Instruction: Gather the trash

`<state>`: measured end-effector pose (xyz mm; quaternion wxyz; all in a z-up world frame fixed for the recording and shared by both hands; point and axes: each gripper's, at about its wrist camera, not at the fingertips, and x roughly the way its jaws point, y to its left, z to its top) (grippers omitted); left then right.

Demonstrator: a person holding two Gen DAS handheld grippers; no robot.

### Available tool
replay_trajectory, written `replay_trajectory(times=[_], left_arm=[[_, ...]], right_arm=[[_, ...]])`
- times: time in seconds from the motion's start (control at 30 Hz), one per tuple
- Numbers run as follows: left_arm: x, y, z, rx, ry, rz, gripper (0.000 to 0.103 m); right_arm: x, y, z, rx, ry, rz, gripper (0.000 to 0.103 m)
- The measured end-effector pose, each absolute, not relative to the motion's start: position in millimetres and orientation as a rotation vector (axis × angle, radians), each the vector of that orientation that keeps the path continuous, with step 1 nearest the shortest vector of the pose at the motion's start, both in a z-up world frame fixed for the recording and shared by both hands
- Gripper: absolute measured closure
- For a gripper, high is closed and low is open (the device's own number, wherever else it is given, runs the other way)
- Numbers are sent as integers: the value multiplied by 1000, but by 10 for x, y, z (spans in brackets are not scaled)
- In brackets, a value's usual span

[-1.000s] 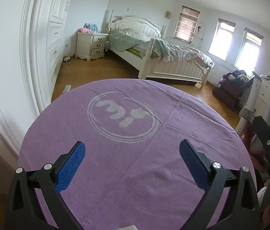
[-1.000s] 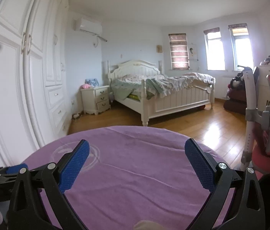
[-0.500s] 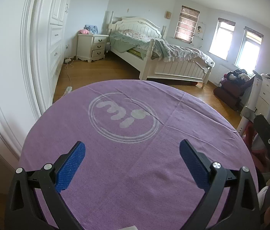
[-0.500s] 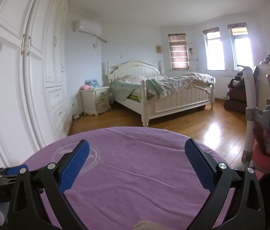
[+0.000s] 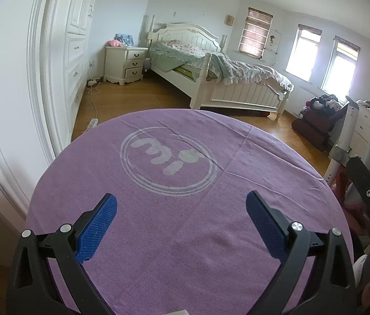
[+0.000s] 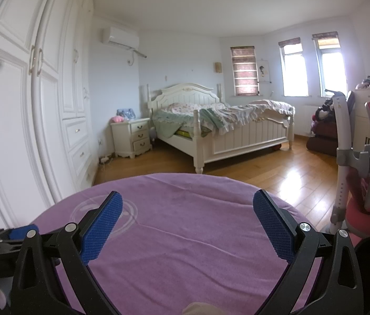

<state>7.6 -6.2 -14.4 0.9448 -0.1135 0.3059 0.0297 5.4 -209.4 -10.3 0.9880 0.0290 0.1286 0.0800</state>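
A round table with a purple cloth (image 5: 185,236) bearing a white circular logo (image 5: 168,161) fills the lower part of both views; it also shows in the right wrist view (image 6: 185,249). No trash is visible in either view. My left gripper (image 5: 181,211) is open and empty above the cloth, its blue pads (image 5: 97,227) wide apart. My right gripper (image 6: 187,210) is open and empty over the table's right side. The left gripper's blue tip (image 6: 23,231) shows at the left edge of the right wrist view.
A white wardrobe (image 5: 61,65) stands close on the left. A white bed (image 5: 219,84) and nightstand (image 5: 126,64) are beyond the table. A red and grey chair (image 6: 363,183) stands at the right. A power strip (image 5: 93,123) lies on the wooden floor.
The left wrist view has tilted up and pulled back a little, showing more floor and room beyond the table. The right gripper has barely moved. Both grippers stay open.
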Motion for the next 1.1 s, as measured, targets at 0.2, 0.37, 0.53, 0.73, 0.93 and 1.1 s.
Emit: replay_trajectory(times=[0.2, 0.37, 0.53, 0.73, 0.93, 1.1], left_arm=[[75, -33, -133, -235, 625, 58, 5], [73, -28, -132, -235, 625, 58, 5], [74, -40, -132, -237, 624, 56, 5], [78, -30, -116, -227, 617, 47, 5], [96, 1, -115, -233, 614, 45, 5], [100, 18, -128, -240, 620, 44, 5]], right_arm=[[52, -2084, -102, 55, 260, 160, 5], [49, -2081, -103, 57, 260, 160, 5], [50, -2083, -103, 57, 259, 160, 5], [51, -2081, -100, 57, 259, 160, 5], [51, -2083, -101, 57, 259, 160, 5], [51, -2079, -103, 58, 259, 160, 5]])
